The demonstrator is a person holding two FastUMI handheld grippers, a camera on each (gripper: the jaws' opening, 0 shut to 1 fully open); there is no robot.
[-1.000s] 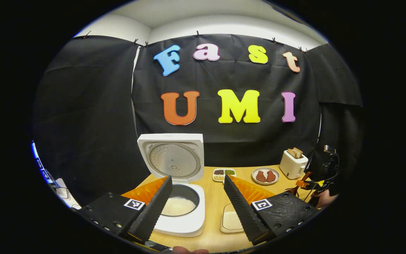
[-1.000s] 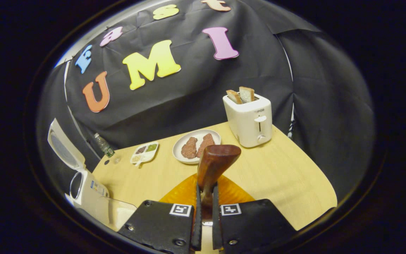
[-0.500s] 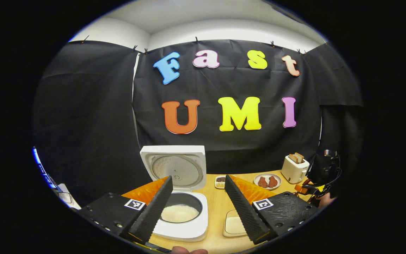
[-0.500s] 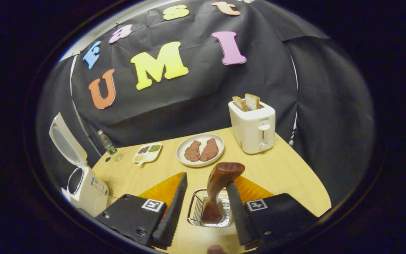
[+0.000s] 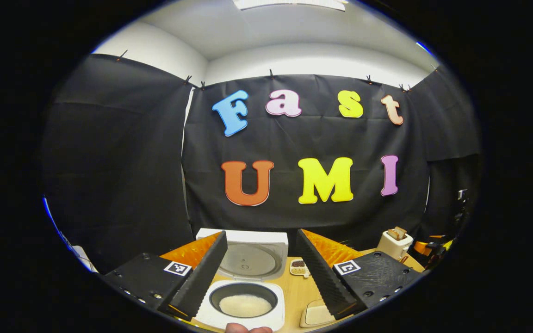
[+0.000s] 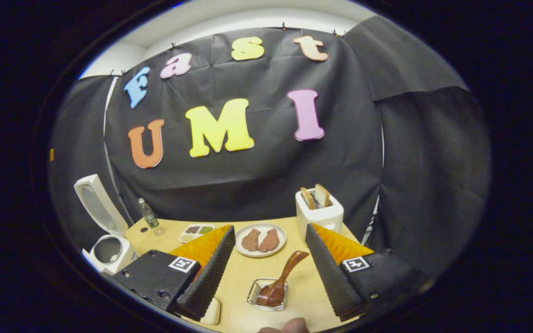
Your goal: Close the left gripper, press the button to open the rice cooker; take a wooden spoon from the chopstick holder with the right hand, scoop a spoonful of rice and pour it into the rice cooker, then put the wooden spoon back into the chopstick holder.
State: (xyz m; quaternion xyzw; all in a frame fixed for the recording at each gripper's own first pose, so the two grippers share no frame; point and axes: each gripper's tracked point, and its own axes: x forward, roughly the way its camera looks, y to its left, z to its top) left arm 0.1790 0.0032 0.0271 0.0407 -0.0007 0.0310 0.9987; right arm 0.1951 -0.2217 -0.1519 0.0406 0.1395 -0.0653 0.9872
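Both grippers wide open, holding nothing: left gripper (image 5: 259, 273), right gripper (image 6: 269, 270). Wooden spoon (image 6: 279, 282) stands in chopstick holder (image 6: 252, 296), just behind right gripper. Rice cooker (image 5: 245, 303) open, rice inside. Judged final step done; next, nothing beyond pulling clear.

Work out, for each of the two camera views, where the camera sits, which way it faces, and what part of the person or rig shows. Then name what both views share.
Left gripper view: rides the left gripper, looking forward and slightly down at the open rice cooker with rice inside; its open fingers and a fingertip show.
Right gripper view: rides the right gripper, facing the wooden spoon leaning in the chopstick holder; open fingers show.
Shared: rice cooker, toaster, wooden table.
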